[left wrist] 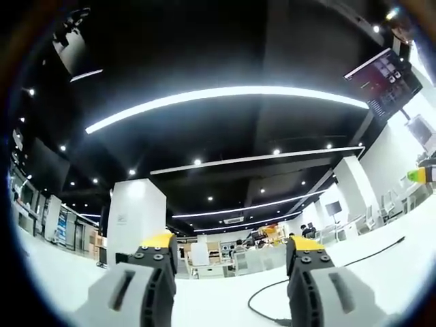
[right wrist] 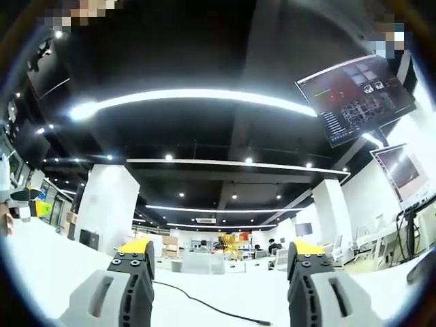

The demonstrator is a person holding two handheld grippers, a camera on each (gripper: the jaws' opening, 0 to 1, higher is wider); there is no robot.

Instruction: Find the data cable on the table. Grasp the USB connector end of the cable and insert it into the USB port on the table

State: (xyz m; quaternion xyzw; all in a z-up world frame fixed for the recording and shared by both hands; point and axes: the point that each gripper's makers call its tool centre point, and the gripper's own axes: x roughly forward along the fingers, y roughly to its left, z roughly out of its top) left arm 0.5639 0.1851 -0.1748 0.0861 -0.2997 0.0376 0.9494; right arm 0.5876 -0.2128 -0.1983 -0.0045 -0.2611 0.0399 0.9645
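**Both grippers open and empty above table; cable lying free**

Left gripper [left wrist: 231, 242]: jaws spread wide, nothing held, nothing touched. Right gripper [right wrist: 219, 246]: jaws likewise wide apart, empty.

Data cable [left wrist: 371, 253]: thin, black, lying on the white table [left wrist: 204, 303]. In the left gripper view it curls into a loop just inside the right-hand jaw, then runs off to the right. In the right gripper view the cable [right wrist: 197, 300] crosses the table [right wrist: 225, 286] diagonally between the jaws, finishing in a small dark cable end [right wrist: 264, 323]; connector type too small to tell.
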